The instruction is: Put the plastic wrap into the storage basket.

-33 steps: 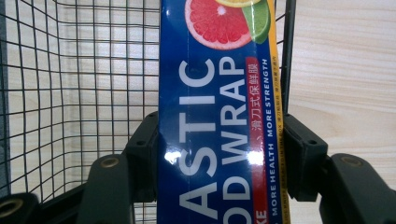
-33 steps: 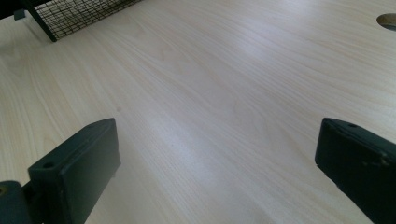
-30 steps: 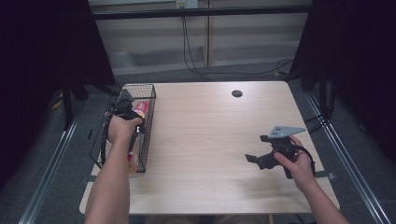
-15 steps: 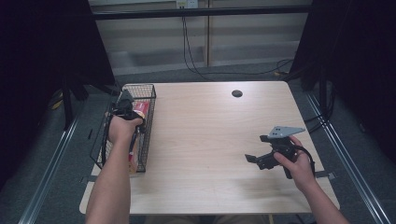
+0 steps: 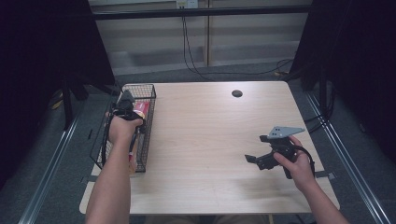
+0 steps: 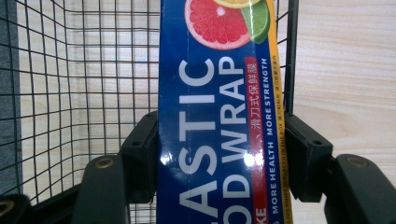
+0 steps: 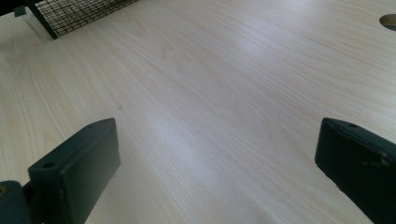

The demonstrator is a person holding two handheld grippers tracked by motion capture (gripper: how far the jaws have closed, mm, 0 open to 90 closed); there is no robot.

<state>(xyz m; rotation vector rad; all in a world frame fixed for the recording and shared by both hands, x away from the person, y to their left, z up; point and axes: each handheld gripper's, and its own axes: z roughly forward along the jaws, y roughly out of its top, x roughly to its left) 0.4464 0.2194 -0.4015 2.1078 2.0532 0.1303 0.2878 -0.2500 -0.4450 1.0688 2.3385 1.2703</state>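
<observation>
Lab-like recording setup, pale wooden table (image 5: 201, 140), black curtains (image 5: 42, 42), trailing wall cables (image 5: 196, 51)

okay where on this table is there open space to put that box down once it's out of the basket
The widest bare stretch is the table middle, between the wire basket on the left edge and the right gripper near the right edge. The far side around the round hole is bare too, as is the near edge. It is crowded only inside the basket, where the left gripper clamps the plastic wrap box.
</observation>
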